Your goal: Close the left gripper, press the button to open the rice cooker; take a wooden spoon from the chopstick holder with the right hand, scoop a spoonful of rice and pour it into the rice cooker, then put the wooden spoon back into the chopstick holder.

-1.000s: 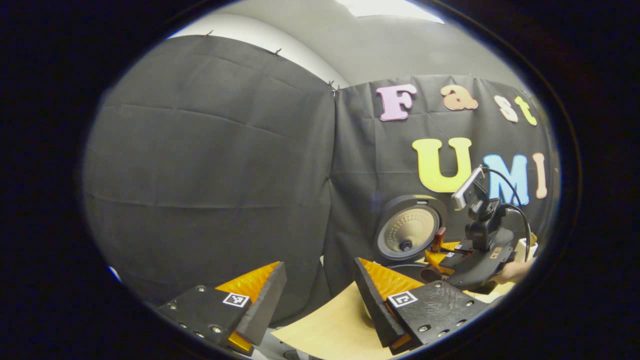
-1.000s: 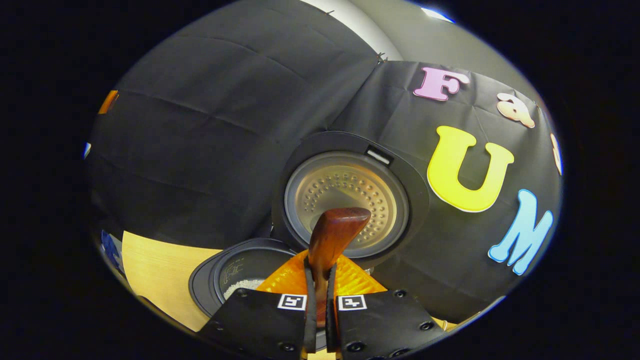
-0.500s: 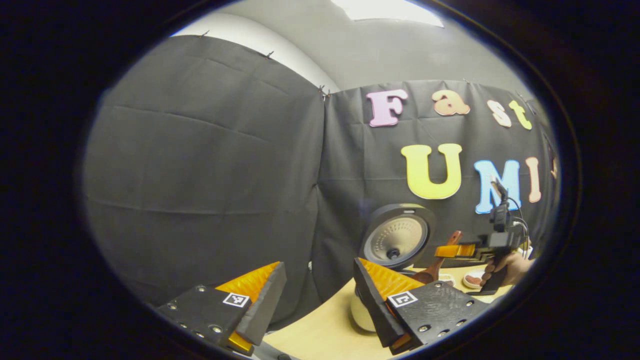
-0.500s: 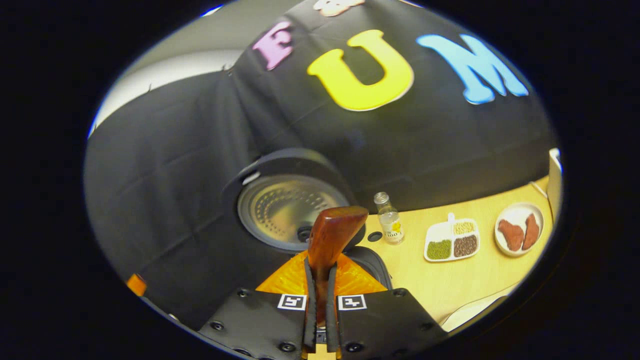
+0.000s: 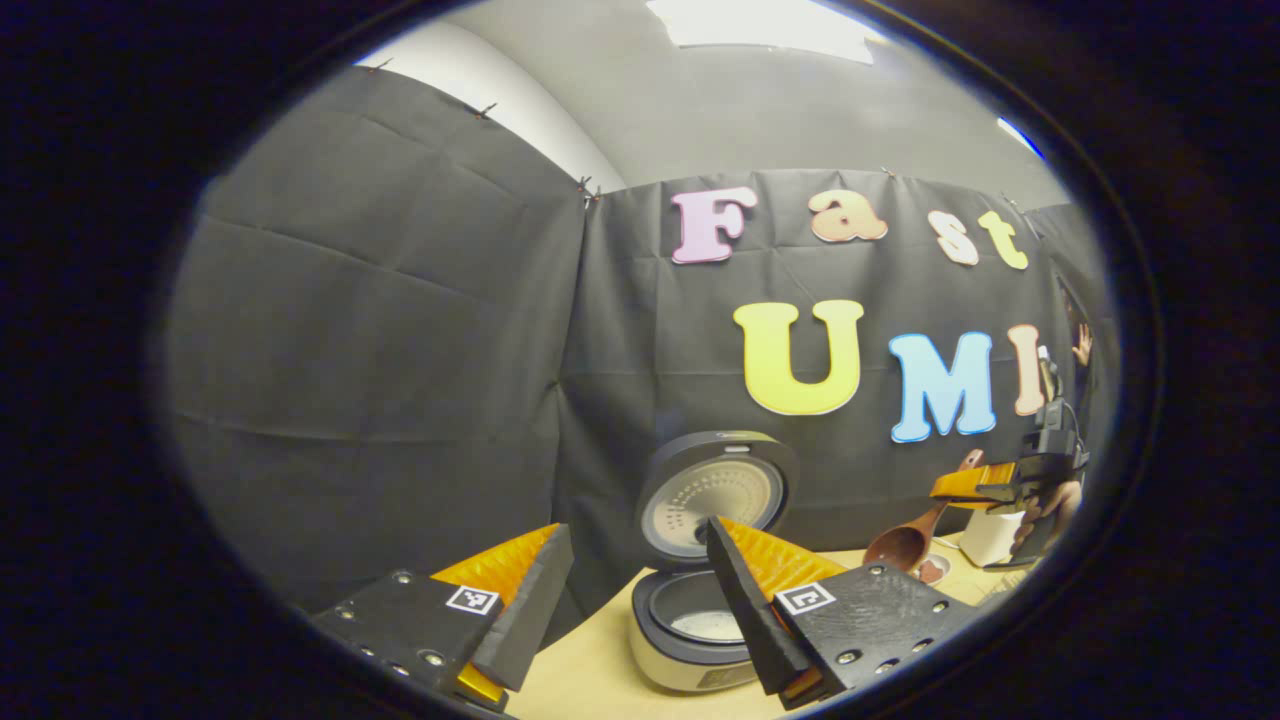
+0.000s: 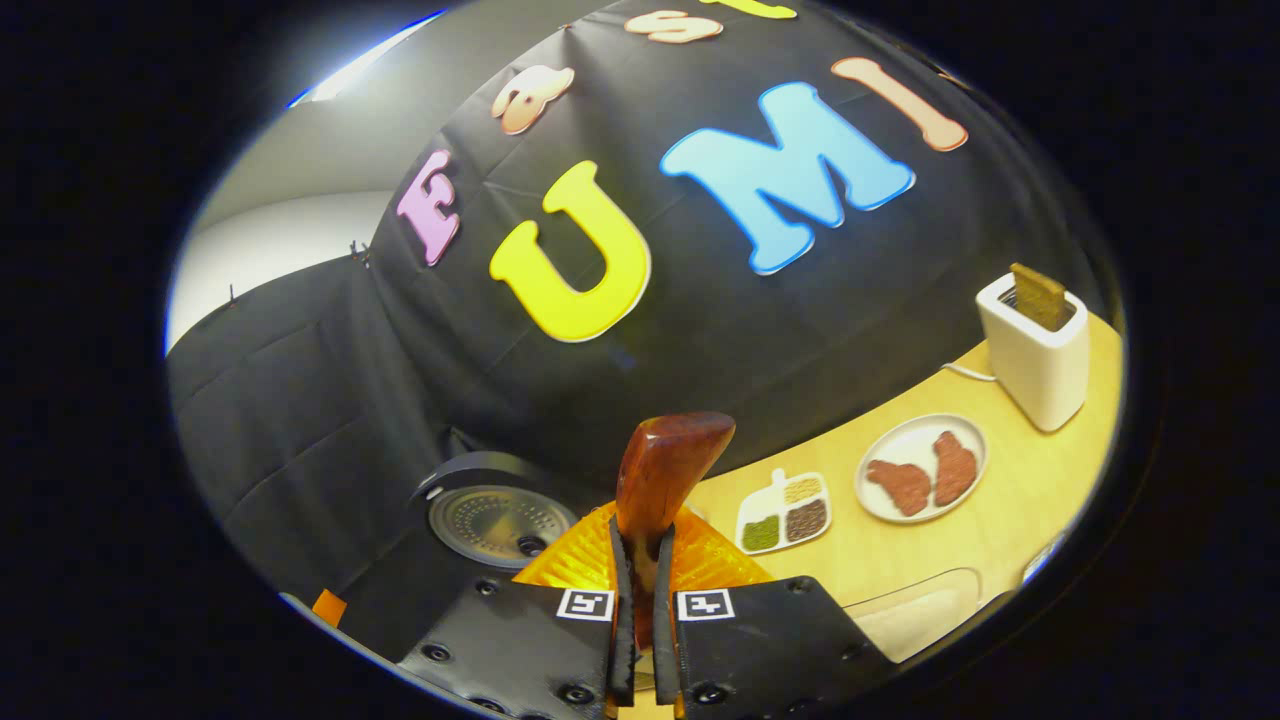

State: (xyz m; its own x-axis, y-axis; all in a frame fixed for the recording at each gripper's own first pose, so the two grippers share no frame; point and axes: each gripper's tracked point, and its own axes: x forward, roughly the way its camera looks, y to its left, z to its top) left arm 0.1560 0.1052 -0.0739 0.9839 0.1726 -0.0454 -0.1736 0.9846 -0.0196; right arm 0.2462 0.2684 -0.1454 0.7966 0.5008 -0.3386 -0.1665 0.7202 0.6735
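**Spoon held over a set wooden table**

Left gripper view: the left gripper [image 5: 635, 590] is spread wide and empty above a pale wooden table [image 5: 590, 675]. The rice cooker [image 5: 700, 600] stands lid-up against the black cloth wall, grey ceiling above. Far right, the right gripper [image 5: 985, 485] carries the wooden spoon [image 5: 905, 540].

Right gripper view: the right gripper [image 6: 640, 600] pinches the spoon's handle. A sectioned dish [image 6: 785, 512], plate [image 6: 920, 470] and toaster [image 6: 1035, 350] sit on the table's right.

White toaster [image 6: 1035, 360] w/ brown slice [image 6: 1040, 296] upright in slot, on wood surface [image 6: 1010, 520]. Round plate [image 6: 921, 468] w/ two reddish pieces nearby. Divided tray [image 6: 783, 512] beside it: green, brown, pale fillings.
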